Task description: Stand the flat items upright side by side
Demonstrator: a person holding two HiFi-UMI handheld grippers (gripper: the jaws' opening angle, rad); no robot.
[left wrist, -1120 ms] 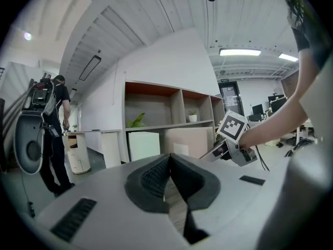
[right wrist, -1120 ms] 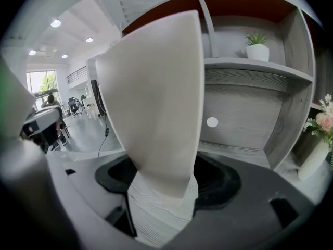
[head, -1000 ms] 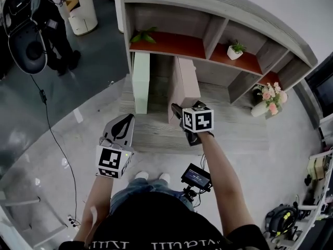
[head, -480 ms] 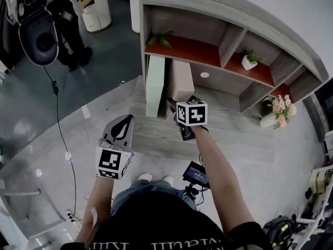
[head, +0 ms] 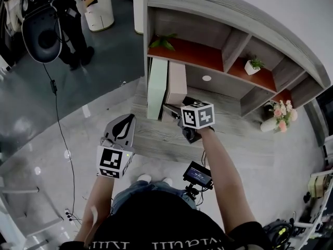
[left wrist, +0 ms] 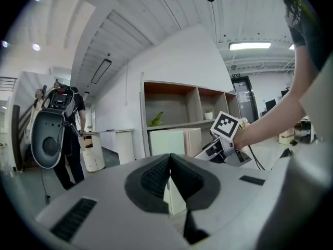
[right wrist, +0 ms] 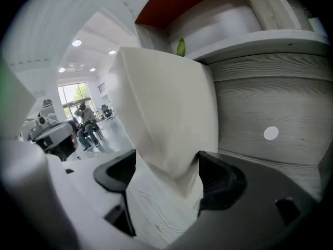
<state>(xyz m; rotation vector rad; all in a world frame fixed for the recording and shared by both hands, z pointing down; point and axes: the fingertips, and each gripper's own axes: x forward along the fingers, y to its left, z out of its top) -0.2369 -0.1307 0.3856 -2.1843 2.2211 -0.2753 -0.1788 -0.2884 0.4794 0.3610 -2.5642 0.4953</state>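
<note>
Two flat items stand upright and touching in the shelf unit's lower bay: a pale green box and a beige box. Right claw straddles the beige box's near edge, its jaws wide apart and just opening. Left claw is pinched together and empty in front of the shelf unit. Upper bays hold a leafy plant and a potted plant.

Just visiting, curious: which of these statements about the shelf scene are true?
1. The green box and the beige box stand upright side by side. True.
2. The left tongs grip the green box. False: they are shut, empty, away from it.
3. The right tongs are shut and empty. False: they have just been opening, the beige box's corner between them.
4. A small potted plant sits on the red shelf. True.
</note>
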